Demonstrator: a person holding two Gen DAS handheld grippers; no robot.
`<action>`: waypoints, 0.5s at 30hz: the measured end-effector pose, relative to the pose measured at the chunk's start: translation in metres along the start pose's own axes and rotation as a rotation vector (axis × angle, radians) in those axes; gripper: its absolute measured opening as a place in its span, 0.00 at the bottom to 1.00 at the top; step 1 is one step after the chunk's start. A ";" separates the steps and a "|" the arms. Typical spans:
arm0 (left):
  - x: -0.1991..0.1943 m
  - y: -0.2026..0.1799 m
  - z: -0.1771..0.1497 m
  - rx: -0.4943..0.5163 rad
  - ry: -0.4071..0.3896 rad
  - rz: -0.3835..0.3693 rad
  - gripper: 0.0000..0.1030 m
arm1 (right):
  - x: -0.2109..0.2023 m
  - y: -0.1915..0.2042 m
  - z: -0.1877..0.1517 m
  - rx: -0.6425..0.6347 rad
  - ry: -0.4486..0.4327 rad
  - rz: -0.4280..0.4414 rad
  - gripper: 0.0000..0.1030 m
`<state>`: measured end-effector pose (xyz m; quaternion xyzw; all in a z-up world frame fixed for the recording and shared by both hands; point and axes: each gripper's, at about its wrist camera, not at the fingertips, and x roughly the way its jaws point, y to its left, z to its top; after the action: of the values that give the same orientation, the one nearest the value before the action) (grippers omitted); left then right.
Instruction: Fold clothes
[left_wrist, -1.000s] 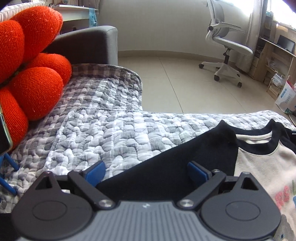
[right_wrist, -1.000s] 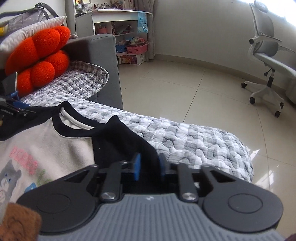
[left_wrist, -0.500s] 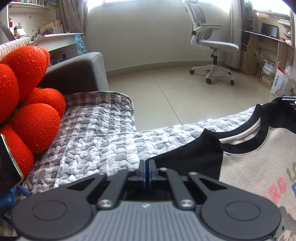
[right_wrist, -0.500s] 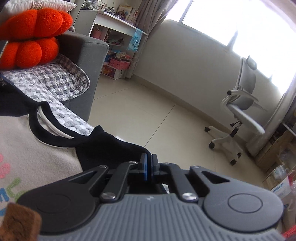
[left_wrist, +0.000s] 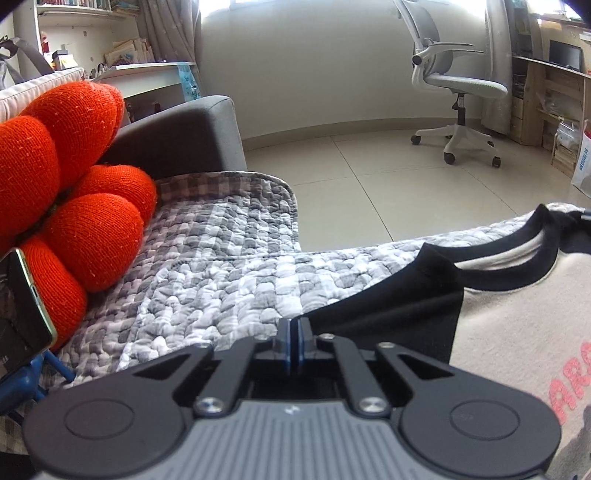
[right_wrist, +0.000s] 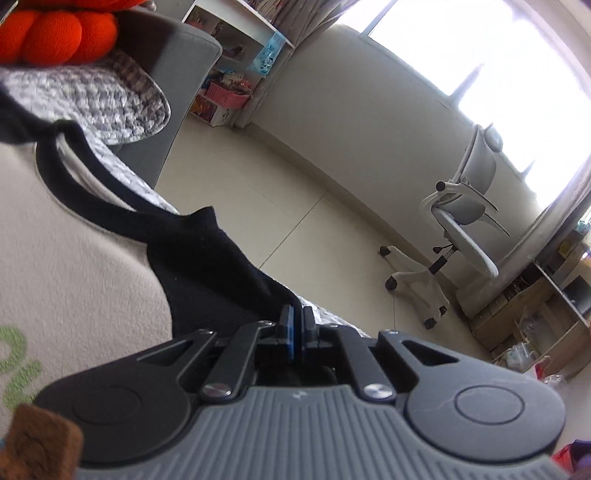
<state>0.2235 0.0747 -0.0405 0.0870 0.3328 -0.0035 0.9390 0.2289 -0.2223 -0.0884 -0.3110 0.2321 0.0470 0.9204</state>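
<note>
Grippers first: your left gripper (left_wrist: 294, 325) has its two blue pads pressed together, with no gap to see, and the black edge of the shirt (left_wrist: 509, 317) meets the pads from the right side. The cloth goes in at the pads, so you have the sleeve edge pinched there. Your right gripper (right_wrist: 296, 320) is closed too; the pads stand nearly together and the black sleeve cloth runs down from the upper left straight into them, so this gripper also grips the shirt.

You can see the shirt lying on the grey quilted cover (left_wrist: 221, 266) of the sofa (left_wrist: 177, 136). It is cream in the body, with black sleeves and a black neck band, and it has coloured letters printed on the chest. In the left wrist view the neck opening is at the far right and faces the floor side of the sofa, away from you. The body spreads between your two grippers, so its long axis from shoulder to shoulder goes across, from one gripper to the other. In the right wrist view the picture is tilted and the black shoulder rises in a ridge above the pads.

Beside the left gripper you have the orange cushion (left_wrist: 74, 192) and a phone (left_wrist: 22, 310) that leans against it. An office chair (left_wrist: 458, 96) stands on the tiled floor (left_wrist: 369, 177), well apart from the sofa.
</note>
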 end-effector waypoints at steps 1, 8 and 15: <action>-0.003 0.002 0.001 -0.014 -0.003 0.007 0.09 | -0.001 0.000 0.001 0.001 -0.001 -0.004 0.04; -0.032 0.026 0.006 -0.109 -0.021 0.079 0.35 | -0.035 -0.058 0.009 0.293 -0.020 0.028 0.34; -0.094 0.027 -0.005 -0.201 -0.002 0.061 0.43 | -0.079 -0.130 -0.025 0.738 0.140 0.088 0.39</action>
<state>0.1491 0.0976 0.0183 0.0025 0.3277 0.0584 0.9430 0.1786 -0.3368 0.0012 0.0495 0.3090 -0.0217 0.9495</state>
